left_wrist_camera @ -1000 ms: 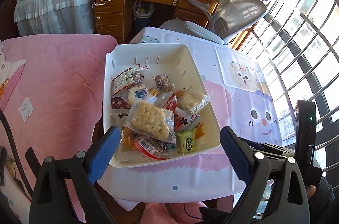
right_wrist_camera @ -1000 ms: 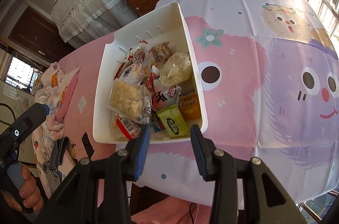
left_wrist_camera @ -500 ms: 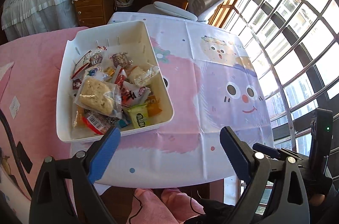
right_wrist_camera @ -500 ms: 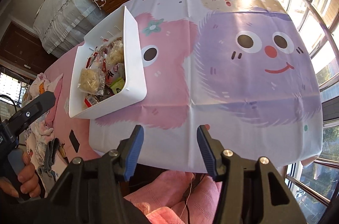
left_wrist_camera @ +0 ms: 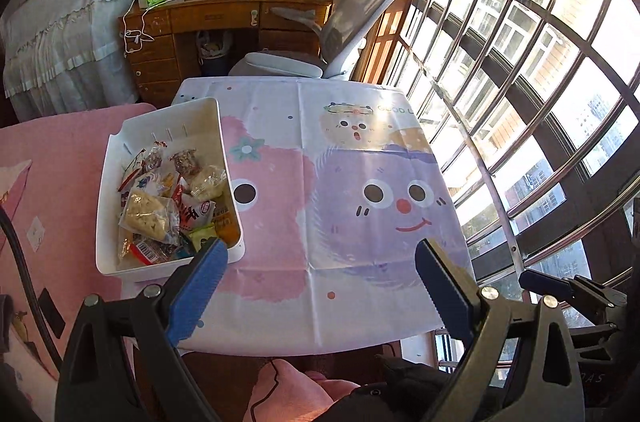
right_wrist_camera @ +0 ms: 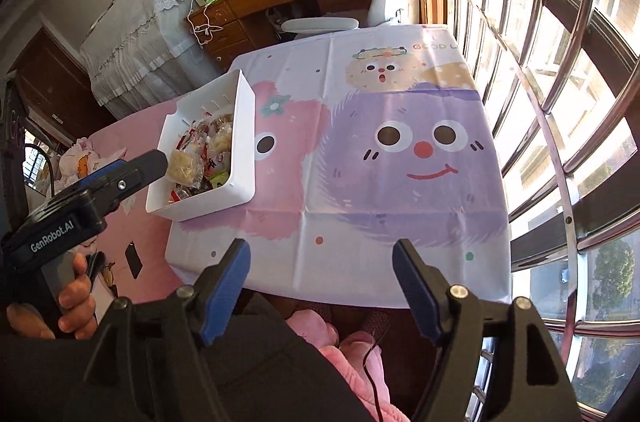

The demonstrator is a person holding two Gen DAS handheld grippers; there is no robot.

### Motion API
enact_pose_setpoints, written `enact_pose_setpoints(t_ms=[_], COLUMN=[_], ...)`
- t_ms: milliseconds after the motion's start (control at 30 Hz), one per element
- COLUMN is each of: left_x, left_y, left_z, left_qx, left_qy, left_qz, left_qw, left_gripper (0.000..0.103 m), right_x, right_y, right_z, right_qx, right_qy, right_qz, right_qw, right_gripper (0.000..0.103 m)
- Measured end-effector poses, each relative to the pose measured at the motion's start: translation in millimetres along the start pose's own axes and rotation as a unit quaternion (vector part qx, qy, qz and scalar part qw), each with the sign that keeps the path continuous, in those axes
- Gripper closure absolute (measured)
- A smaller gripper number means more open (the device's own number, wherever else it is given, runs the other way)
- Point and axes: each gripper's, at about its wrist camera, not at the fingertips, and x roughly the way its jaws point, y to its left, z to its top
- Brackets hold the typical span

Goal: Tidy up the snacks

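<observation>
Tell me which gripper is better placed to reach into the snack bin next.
Left. The left gripper is open, one finger beside the bin; the open right gripper is farther off.

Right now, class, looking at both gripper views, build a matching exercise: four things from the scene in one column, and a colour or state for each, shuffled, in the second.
Things:
1. snack bin
2. left gripper
3. smiling face on tablecloth
4. desk

Descriptions:
A. brown wood, with drawers
B. purple
C. white, holding wrapped snacks
D. open, holding nothing

Pairs: 1-C, 2-D, 3-B, 4-A
</observation>
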Motion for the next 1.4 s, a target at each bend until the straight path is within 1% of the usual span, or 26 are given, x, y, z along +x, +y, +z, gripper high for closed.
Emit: enact_pose_setpoints(t_ms=[33,133,200,233,267,367,467,567,667,933,1100,1400], left_x=[-4,-17,-25,-26,-28,-32,-39,-40,-40,-32,-27,-19], left_y=[-4,-11,-14,-14,-15,-15,-16,-19,-22,-24,-23,-22], left_z=[1,-1,-5,-7,-9,-10,-14,-17,-20,-24,-24,-24], left_qx=[0.003,0.004,-0.004,-0.006,-0.007,-0.01,-0.015,-0.006,-0.001,0.0,-0.001,-0.002], left_qy=[0.002,-0.008,-0.019,-0.025,-0.029,-0.039,-0.057,-0.062,-0.067,-0.05,-0.039,-0.022], left_qz=[0.003,0.013,0.023,0.029,0.035,0.052,0.08,0.098,0.117,0.123,0.125,0.121], left_qw=[1.0,0.9999,0.9996,0.9992,0.999,0.9978,0.9951,0.9932,0.9908,0.9911,0.9914,0.9925], left_gripper=[0.009,0.008,0.005,0.003,0.002,0.002,0.001,0.001,0.001,0.0,0.0,0.0], right_x=[-5,-19,-27,-31,-34,-38,-36,-32,-30,-19,-18,-14], right_y=[2,9,11,12,14,16,18,19,18,11,8,7], right_z=[1,1,0,-1,-2,-5,-8,-9,-10,-12,-11,-9], right_qx=[-0.008,-0.027,-0.031,-0.033,-0.035,-0.031,-0.031,-0.031,-0.029,-0.009,0.0,-0.001], right_qy=[-0.004,-0.024,-0.041,-0.05,-0.058,-0.073,-0.074,-0.069,-0.064,-0.047,-0.054,-0.048], right_qz=[0.001,-0.009,-0.015,-0.019,-0.022,-0.027,-0.024,-0.026,-0.032,-0.043,-0.058,-0.059], right_qw=[1.0,0.999,0.999,0.998,0.997,0.996,0.996,0.997,0.997,0.998,0.997,0.997], right_gripper=[0.024,0.022,0.021,0.019,0.016,0.01,0.007,0.001,0.0,0.0,0.0,0.0])
